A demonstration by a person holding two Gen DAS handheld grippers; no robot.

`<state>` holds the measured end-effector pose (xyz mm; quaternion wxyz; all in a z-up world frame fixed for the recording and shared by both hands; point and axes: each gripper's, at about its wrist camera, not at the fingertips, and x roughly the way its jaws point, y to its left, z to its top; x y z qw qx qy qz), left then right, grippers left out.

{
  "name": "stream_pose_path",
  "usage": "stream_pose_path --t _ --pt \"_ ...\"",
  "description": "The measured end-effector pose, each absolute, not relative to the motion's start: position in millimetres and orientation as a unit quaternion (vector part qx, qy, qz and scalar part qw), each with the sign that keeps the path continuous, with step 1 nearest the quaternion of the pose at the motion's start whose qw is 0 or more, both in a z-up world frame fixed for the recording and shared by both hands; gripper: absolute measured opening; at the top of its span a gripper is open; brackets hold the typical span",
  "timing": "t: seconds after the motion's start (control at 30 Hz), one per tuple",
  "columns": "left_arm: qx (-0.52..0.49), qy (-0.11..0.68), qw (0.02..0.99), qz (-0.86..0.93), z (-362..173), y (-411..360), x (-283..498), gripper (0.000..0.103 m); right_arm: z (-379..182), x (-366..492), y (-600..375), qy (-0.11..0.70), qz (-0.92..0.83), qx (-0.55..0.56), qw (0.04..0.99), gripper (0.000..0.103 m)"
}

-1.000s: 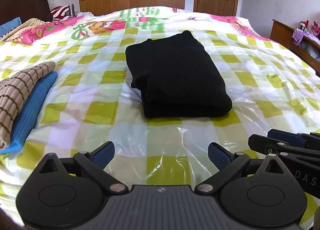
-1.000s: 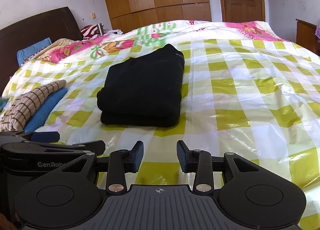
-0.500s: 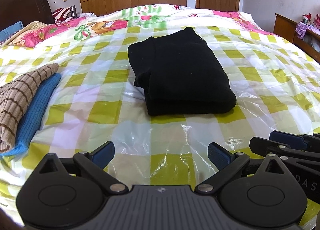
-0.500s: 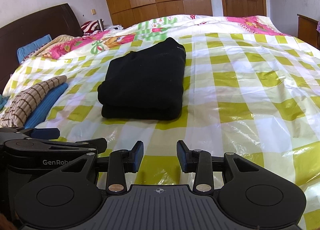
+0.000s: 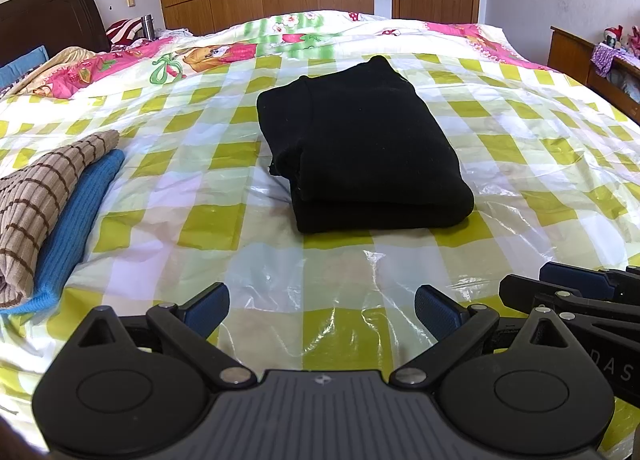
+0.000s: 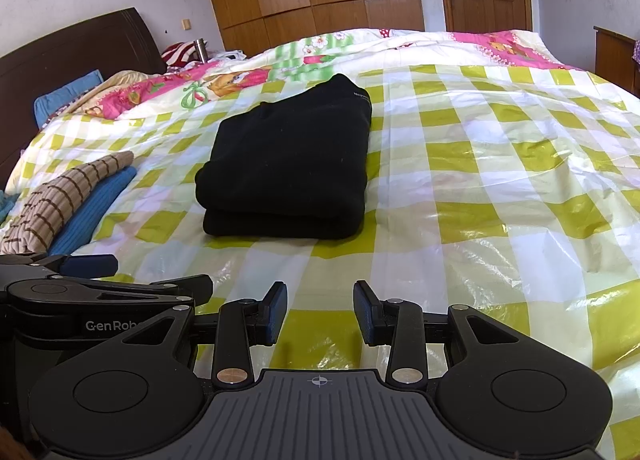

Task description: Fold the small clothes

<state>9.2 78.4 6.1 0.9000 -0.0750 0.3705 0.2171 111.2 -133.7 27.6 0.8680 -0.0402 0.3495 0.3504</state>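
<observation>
Black garment (image 5: 360,151) folded into neat stack, sitting mid-bed on green checked plastic sheet (image 5: 208,219). Striped brown cloth (image 5: 36,195) over blue one (image 5: 76,219) off to left. Left gripper (image 5: 322,306) fingers wide apart, right gripper (image 6: 320,310) fingers apart too, both empty, hovering near bed edge.

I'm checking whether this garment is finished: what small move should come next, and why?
Probably reach both grippers forward to the black garment to lift it toward the striped and blue clothes. It already lies folded in layers on the checked plastic sheet, and the left gripper and right gripper are open, empty and short of it.
</observation>
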Motion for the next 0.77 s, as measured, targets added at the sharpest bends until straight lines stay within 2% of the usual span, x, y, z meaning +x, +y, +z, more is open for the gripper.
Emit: stream_pose_path --t 0.77 --pt "-0.07 0.365 0.902 0.218 7.0 75.9 7.9 0.103 26.7 110.4 -133.8 0.349 0.35 -0.039 0.868 0.036"
